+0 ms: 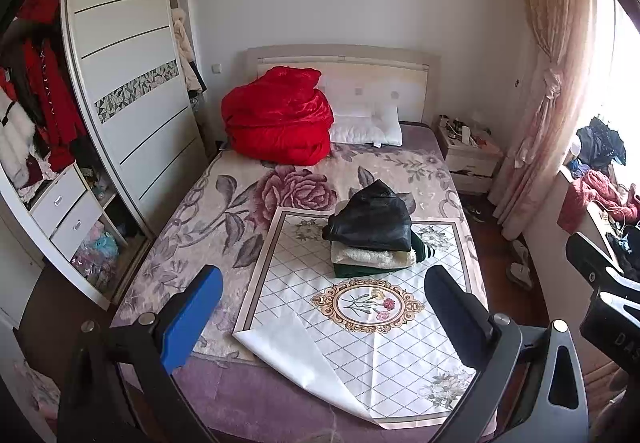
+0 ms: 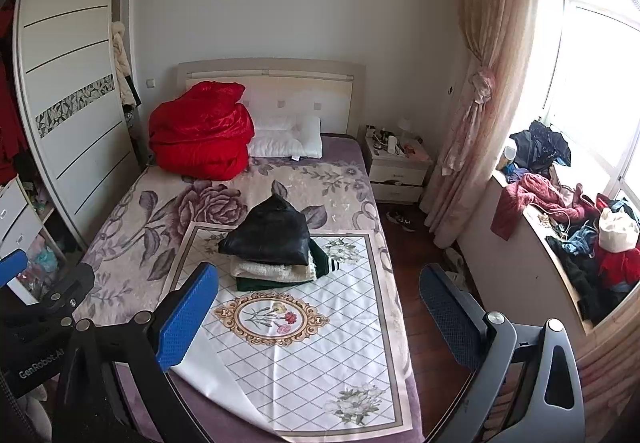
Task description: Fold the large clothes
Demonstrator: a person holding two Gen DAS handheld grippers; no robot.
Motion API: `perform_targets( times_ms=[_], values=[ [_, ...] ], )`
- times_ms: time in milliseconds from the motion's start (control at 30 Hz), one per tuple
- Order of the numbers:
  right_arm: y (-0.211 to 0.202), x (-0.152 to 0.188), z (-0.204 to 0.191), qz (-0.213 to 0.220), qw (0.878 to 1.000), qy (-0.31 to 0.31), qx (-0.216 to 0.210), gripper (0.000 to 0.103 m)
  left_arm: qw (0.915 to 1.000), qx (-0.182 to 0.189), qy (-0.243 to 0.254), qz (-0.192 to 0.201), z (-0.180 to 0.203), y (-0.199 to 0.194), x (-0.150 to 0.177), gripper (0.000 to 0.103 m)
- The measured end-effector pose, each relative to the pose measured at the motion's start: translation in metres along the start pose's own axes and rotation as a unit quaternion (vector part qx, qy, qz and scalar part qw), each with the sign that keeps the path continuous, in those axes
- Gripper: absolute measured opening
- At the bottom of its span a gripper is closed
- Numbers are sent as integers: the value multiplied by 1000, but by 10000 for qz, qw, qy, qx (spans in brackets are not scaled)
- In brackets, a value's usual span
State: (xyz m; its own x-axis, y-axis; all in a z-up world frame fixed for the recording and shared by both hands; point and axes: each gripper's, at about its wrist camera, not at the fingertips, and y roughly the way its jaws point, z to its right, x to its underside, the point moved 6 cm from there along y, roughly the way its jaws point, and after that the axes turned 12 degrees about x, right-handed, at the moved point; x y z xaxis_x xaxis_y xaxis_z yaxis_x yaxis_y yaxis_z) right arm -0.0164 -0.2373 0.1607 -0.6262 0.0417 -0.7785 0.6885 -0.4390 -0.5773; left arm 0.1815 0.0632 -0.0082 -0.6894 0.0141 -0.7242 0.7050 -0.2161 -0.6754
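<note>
Both tools, left tool (image 1: 320, 307) and right tool (image 2: 316, 307), gape wide, holding nothing; beyond them folded clothes (image 1: 370, 235) sit stacked on the patterned cloth (image 1: 360, 343) on the bed (image 1: 200, 219).

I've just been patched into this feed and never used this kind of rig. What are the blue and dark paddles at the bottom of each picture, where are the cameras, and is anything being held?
There is no robot arm: a person holds one two-finger gripper in each hand. Each picture comes from a fisheye camera on a gripper, looking forward along its fingers. The paddles are those fingers.

In the left wrist view you see the left gripper; in the right wrist view, the right gripper. Both stand wide open, above the bed, holding nothing.

On the bed lies a white patterned cloth, its near corner turned over. On the cloth sits a stack of folded clothes, a black garment on top. Near the headboard are a red quilt and a white pillow. More clothes are piled by the window.
</note>
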Motion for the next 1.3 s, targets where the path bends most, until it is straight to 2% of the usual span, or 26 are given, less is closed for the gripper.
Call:
perform_targets(
  times_ms=[1300],
  values=[
    [-13,5,14,2,9999,100,91,102,9997,143,86,182,18,-24,-4,103]
  ],
)
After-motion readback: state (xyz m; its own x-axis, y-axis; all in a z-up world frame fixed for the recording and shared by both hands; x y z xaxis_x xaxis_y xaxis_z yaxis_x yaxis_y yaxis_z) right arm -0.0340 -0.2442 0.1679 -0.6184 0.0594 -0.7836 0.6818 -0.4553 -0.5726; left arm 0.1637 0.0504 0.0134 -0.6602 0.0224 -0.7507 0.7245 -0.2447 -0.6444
